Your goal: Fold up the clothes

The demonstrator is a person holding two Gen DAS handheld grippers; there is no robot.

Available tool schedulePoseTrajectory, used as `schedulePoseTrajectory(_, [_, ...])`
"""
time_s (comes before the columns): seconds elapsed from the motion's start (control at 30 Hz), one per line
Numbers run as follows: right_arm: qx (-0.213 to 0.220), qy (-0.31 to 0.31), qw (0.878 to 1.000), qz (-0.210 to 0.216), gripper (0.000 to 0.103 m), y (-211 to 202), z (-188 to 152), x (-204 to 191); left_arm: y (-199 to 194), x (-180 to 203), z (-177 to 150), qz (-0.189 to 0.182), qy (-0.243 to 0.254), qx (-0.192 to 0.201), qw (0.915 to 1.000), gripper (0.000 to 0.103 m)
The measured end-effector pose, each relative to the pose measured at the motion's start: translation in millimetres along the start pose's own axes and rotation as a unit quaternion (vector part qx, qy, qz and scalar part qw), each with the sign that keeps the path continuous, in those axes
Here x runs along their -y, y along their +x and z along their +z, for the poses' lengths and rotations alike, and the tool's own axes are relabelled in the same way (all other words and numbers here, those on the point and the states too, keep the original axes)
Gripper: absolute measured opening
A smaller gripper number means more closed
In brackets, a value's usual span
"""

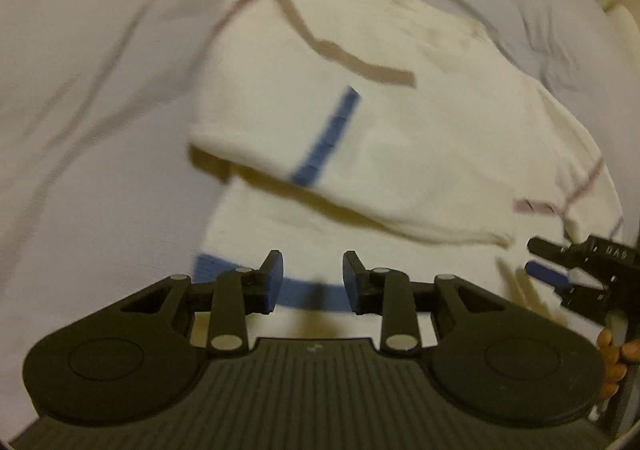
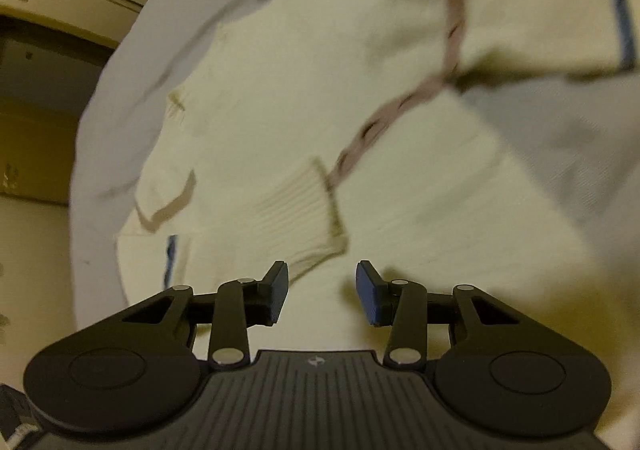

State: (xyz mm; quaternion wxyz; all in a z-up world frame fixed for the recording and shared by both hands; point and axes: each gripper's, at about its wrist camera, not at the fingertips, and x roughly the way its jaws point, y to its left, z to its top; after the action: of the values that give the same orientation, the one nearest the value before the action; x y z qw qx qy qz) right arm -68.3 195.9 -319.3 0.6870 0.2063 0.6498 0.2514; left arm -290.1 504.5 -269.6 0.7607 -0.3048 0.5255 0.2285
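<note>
From the left wrist view, a cream knit sweater [image 1: 400,122] lies on a pale lavender bedsheet [image 1: 80,90], already partly folded: one thick flap with a short blue stripe and a tan band is laid across the body, and a blue band marks the near hem. The left gripper [image 1: 313,280] hangs over that near hem with a narrow gap between its blue pads and no cloth between them. At the far right the right gripper [image 1: 548,262] reaches in toward the sweater's right edge, fingers of a hand [image 1: 610,358] showing below it. From the right wrist view, the same sweater [image 2: 280,90] fills most of the frame, a ribbed cuff [image 2: 304,210] lying just ahead of the tool and a pinkish stripe running away across the fabric; the bed's edge and a wooden floor [image 2: 32,138] are off to the left. Here the right gripper [image 2: 322,292] stands partly open, its left pad just beside the cuff, nothing pinched. I'd judge a sleeve fold has just been laid down and both tools are free. The next move calls for each tool to take a clean bite of the hem or side edge, then carry it over evenly without dragging the folded flap askew.
</note>
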Motion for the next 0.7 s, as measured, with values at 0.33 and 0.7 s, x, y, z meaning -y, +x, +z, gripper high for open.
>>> schedulePoseTrajectory(0.33, [0.045,-0.004,0.999,0.01,0.013,50,15,-21,-8,-10,4,0.009,-0.009,0.004,0.9999,0.031])
schedulePoseTrajectory(0.7, [0.173,-0.095,0.978,-0.064,0.013,-9,61,-29,11,24,9,0.02,0.064,0.009,0.9977,0.025])
